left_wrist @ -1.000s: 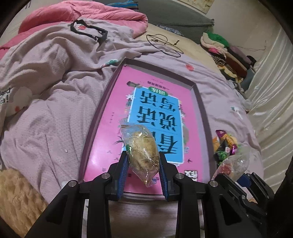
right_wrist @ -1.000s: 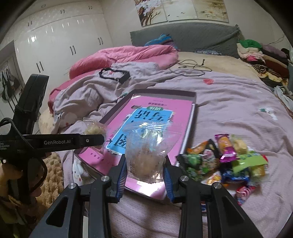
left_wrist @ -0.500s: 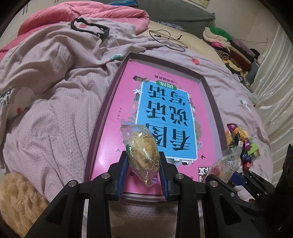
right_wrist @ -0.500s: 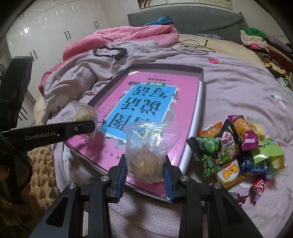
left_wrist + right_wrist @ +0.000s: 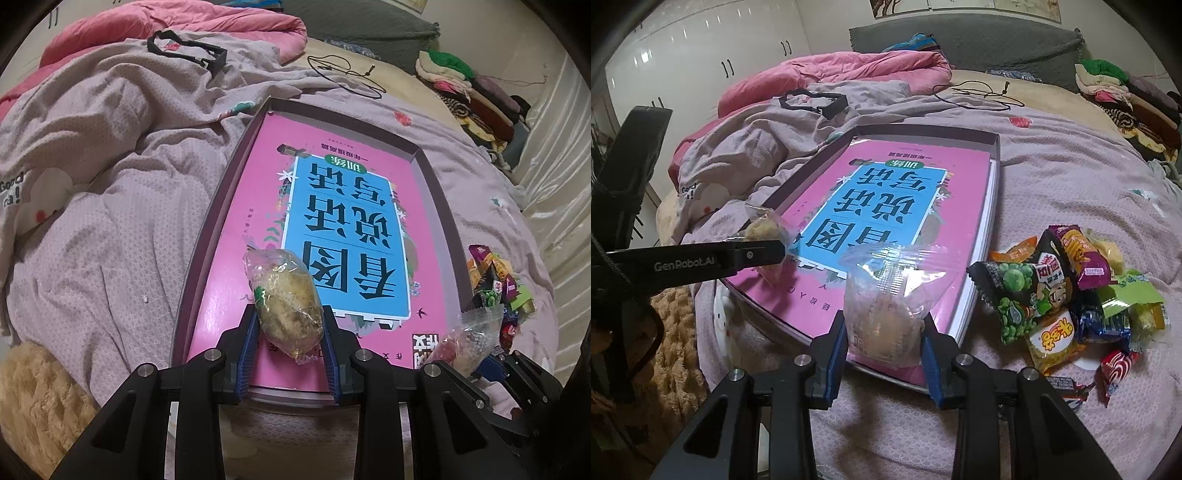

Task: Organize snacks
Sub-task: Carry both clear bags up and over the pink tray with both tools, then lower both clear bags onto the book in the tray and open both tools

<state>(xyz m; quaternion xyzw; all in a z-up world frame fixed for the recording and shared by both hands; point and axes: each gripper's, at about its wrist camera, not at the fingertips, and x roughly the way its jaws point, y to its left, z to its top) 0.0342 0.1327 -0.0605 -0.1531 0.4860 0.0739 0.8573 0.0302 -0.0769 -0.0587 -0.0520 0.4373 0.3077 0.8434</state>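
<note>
- Left gripper [image 5: 290,349] clamped on a clear-wrapped brown snack [image 5: 286,306], held over the near-left tray [image 5: 207,236] corner.
- Right gripper [image 5: 884,349] clamped on a clear cookie packet [image 5: 884,317], above the tray's near edge.
- Inside the tray: pink book [image 5: 343,236].
- Right of the right gripper: snack pile [image 5: 1067,295] on the bedspread [image 5: 1071,177].

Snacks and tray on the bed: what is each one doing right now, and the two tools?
Left tool: shut on a clear-wrapped snack.
Right tool: shut on a clear snack bag.
Tray: holds a pink book lying flat.
Snack pile: loose on the bedspread, beside the tray.
</note>
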